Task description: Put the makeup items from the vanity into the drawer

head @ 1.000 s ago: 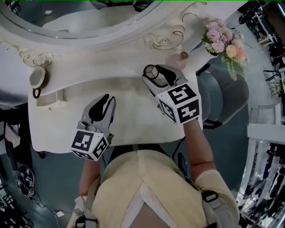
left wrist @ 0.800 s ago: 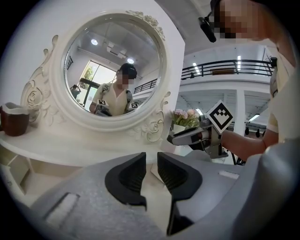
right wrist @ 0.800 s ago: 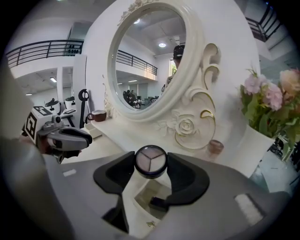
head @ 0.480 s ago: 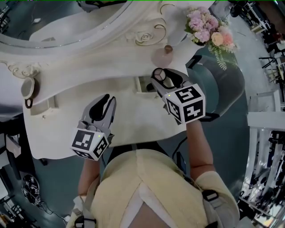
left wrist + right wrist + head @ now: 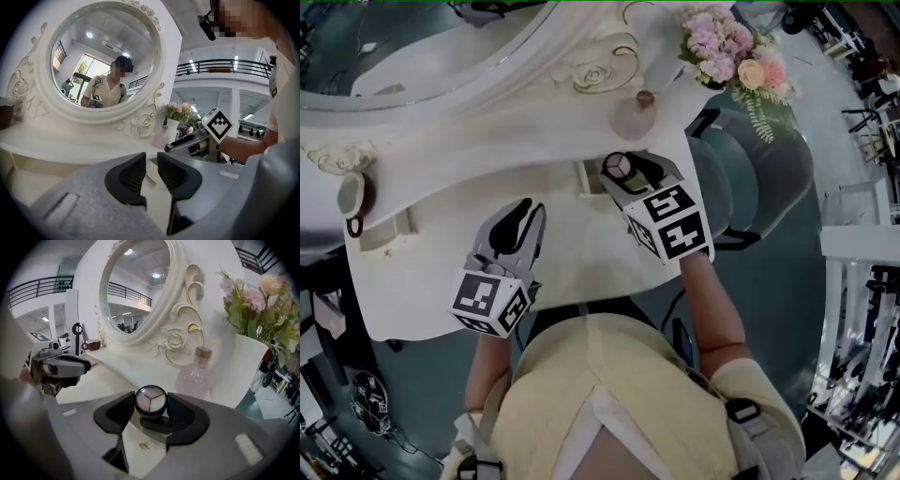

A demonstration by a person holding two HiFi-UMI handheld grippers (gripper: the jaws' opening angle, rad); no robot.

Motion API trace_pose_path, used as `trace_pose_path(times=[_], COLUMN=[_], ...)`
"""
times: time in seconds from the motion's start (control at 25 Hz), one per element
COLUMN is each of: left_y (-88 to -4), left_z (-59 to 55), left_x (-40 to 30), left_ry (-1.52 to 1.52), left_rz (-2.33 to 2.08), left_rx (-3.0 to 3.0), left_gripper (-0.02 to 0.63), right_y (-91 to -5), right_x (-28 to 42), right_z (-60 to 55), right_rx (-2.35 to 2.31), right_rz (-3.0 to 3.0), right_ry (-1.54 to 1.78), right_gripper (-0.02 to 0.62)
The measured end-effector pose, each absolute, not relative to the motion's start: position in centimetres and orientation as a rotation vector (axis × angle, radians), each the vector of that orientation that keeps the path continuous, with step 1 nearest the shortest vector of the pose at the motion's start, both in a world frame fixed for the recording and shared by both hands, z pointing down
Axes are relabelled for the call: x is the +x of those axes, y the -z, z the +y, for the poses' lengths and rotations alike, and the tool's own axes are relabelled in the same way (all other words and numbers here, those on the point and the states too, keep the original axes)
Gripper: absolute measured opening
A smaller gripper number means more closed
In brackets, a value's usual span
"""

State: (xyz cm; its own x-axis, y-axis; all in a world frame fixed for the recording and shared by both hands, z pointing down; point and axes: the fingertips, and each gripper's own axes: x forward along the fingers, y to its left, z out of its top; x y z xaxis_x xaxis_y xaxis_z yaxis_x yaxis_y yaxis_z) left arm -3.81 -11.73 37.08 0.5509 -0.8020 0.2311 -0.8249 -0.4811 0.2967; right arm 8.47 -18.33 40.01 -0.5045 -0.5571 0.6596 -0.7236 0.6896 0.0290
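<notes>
Round compact clamped between right tool jaws.

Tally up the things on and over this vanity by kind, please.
Tongs: 2, left tongs and right tongs
Round compact: 1
Pink bottle: 1
Flower bouquet: 1
Mirror: 1
Cup: 1
Total: 7

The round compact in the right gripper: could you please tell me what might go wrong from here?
The round compact is pinched only by its curved rim between the right gripper's jaws, so it could slip out. The pink bottle stands close beyond those jaws; a reach might knock it. What looks like the open drawer is small, so a release could miss it.
</notes>
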Motion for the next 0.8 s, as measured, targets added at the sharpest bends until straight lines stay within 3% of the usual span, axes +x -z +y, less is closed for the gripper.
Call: trace_pose_path(times=[0.8], left_y=[-37.9], left_z=[-12.1], left_x=[-4.3], left_ry=[-0.098], left_rz=[-1.323], left_rx=[2.402], left_gripper=[0.071], right_y=[-42.8], right_x=[5.1], right_z=[-17.9], right_rx=[0.833], right_rz=[-2.156], right_ry=[-0.159], right_gripper=[0.222])
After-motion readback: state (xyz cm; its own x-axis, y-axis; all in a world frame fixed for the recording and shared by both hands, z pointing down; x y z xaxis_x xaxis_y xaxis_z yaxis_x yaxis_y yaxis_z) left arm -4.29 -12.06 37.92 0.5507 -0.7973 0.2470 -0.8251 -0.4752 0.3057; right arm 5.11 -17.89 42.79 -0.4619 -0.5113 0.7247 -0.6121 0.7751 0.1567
